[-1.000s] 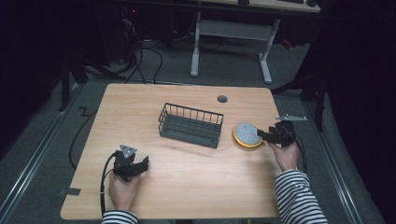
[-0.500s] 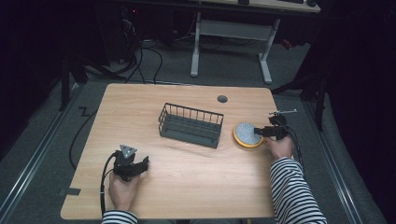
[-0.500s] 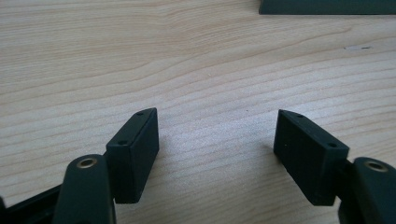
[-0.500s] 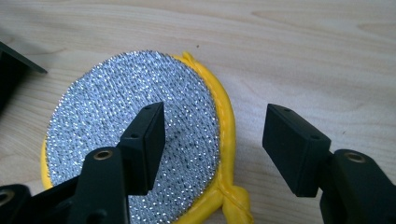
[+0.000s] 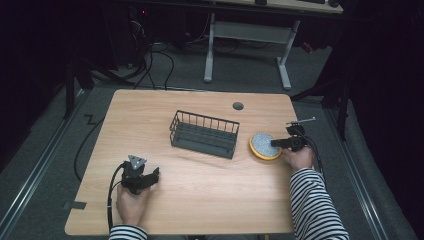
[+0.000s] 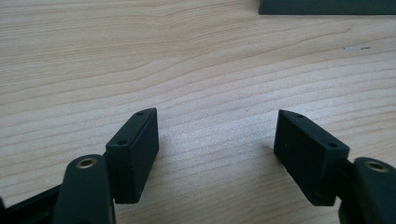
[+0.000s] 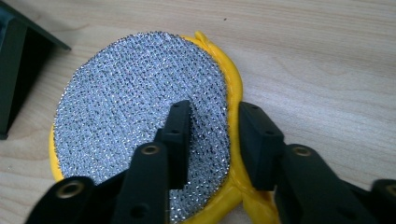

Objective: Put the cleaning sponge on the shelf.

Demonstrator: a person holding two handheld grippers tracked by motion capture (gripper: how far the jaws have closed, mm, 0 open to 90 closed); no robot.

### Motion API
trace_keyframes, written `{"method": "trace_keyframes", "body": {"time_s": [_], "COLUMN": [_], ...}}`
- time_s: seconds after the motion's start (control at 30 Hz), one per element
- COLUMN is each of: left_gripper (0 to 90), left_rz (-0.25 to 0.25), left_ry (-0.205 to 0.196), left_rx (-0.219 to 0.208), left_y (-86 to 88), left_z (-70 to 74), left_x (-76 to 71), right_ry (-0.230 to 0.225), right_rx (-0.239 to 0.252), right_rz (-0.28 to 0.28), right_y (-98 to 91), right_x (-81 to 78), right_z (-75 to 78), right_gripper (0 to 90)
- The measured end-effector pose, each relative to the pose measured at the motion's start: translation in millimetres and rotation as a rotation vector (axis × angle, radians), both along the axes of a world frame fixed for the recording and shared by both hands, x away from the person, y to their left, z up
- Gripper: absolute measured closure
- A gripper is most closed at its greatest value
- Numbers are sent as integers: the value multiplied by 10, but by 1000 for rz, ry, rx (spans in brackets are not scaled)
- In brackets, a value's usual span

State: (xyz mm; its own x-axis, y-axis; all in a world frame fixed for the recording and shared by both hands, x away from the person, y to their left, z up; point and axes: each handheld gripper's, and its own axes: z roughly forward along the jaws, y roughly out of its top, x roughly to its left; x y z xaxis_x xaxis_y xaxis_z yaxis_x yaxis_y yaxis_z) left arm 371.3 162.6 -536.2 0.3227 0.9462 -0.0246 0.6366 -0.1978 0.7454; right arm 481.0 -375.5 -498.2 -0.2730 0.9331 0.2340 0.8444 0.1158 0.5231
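The round yellow-rimmed scouring pad (image 7: 140, 121), lying on the table (image 5: 200, 200) just right of the wire basket (image 5: 204, 134), is gripped at its near edge by the right gripper (image 7: 210, 135), whose jaws have just been closing, while the left gripper (image 6: 215, 140) is held released over bare wood.

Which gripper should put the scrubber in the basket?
Right. The right gripper has just been closing on the rim of the scrubber, beside the basket. The left gripper is open over bare table.
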Motion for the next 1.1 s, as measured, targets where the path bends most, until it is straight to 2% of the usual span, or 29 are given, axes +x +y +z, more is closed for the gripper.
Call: {"method": "trace_keyframes", "body": {"time_s": [0.13,0.3,0.4,0.5,0.77,0.97,1.1], "left_gripper": [313,308,301,297,297,297,297], "left_rz": [-1,-1,-4,-7,-7,-5,-6], "left_ry": [1,0,-2,0,1,2,1], "left_rx": [-3,-4,8,3,1,-4,-5], "left_y": [5,2,-10,-5,-2,0,1], "left_z": [0,0,-1,-1,0,0,-1], "left_x": [1,1,-1,0,0,0,2], "right_ry": [-14,-35,-42,-50,-104,-137,-174], "right_rx": [-43,-44,-24,-24,-14,13,31], "right_rz": [30,40,44,55,73,71,68], "right_y": [55,72,66,71,96,49,-9], "right_x": [-15,-41,-54,-69,-127,-171,-235], "right_z": [27,40,56,90,210,303,426], "right_gripper": [780,816,827,830,837,838,838]}}
